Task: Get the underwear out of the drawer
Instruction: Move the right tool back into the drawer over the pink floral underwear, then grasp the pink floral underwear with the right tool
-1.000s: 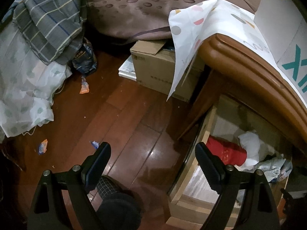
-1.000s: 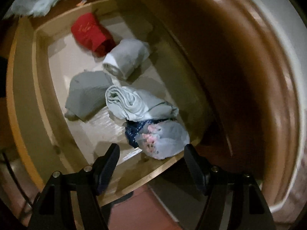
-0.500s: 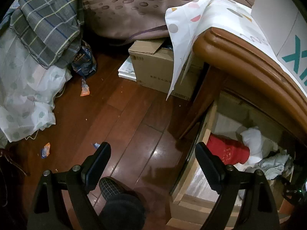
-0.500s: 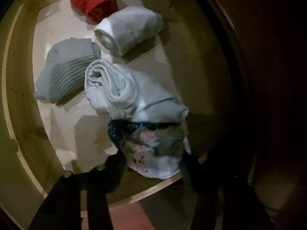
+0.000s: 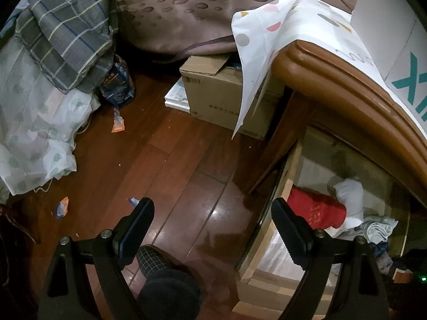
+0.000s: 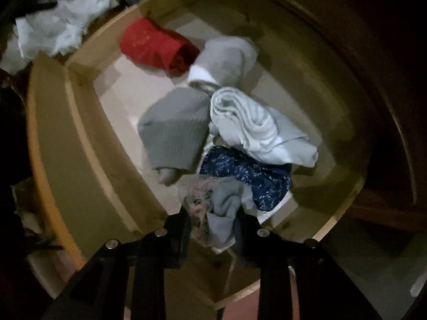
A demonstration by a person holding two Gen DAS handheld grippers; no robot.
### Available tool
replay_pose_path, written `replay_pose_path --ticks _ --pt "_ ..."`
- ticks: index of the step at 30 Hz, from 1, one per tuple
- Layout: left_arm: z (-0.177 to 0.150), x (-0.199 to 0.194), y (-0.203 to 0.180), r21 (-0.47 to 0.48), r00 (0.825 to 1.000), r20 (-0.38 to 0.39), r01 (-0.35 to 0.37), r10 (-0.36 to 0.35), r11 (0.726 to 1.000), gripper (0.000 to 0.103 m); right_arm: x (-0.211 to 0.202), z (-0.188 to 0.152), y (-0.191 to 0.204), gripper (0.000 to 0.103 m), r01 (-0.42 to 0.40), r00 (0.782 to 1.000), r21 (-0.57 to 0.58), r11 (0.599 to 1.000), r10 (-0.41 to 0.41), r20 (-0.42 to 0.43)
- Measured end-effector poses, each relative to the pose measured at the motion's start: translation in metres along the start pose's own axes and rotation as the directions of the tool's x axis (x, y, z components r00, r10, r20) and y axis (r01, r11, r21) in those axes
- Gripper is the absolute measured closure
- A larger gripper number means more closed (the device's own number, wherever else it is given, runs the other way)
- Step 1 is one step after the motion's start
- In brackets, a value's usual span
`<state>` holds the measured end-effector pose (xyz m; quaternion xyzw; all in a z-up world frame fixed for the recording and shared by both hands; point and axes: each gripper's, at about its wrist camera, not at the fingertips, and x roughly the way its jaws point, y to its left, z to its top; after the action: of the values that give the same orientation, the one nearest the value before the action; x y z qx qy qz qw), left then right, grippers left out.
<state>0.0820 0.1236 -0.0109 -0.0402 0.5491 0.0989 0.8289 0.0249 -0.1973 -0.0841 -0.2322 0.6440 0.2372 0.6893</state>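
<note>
Looking straight down into the open wooden drawer (image 6: 80,138), my right gripper (image 6: 212,214) is closing its jaws on a pale floral-and-grey underwear (image 6: 226,200) at the drawer's near end; the pads press the bunched fabric. Behind it lie a navy speckled piece (image 6: 248,173), a grey folded piece (image 6: 173,130), a pale crumpled one (image 6: 253,125), a white roll (image 6: 226,58) and a red roll (image 6: 154,45). My left gripper (image 5: 213,213) hangs open and empty over the wooden floor, left of the drawer (image 5: 288,170), where the red roll (image 5: 317,210) shows.
The curved brown cabinet top (image 5: 347,85) overhangs the drawer, with a dotted white cloth (image 5: 267,40) draped over it. A cardboard box (image 5: 221,96) stands behind on the floor. Bedding (image 5: 66,26) piles at left. Wrappers (image 5: 117,125) litter the floor. A person's slippered foot (image 5: 165,280) is below the left gripper.
My right gripper has gone down into the drawer, turned, and closed from wide open onto the floral underwear. The left gripper has stayed where it was, open.
</note>
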Motion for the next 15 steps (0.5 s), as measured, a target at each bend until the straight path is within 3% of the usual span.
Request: replay_pose_path --ticks 5,15 --pt "0.000 0.000 -0.002 0.008 1.000 0.000 0.004 -0.004 1.000 0.016 0.018 -0.002 -0.005 0.062 0.032 0.998 0.021 0.999 -0.031 -0.055" --pt "-0.004 0.003 -0.009 0.029 1.000 -0.004 0.001 -0.001 1.000 0.016 0.055 -0.002 -0.013 0.050 0.033 0.982 0.086 0.996 -0.016 -0.188"
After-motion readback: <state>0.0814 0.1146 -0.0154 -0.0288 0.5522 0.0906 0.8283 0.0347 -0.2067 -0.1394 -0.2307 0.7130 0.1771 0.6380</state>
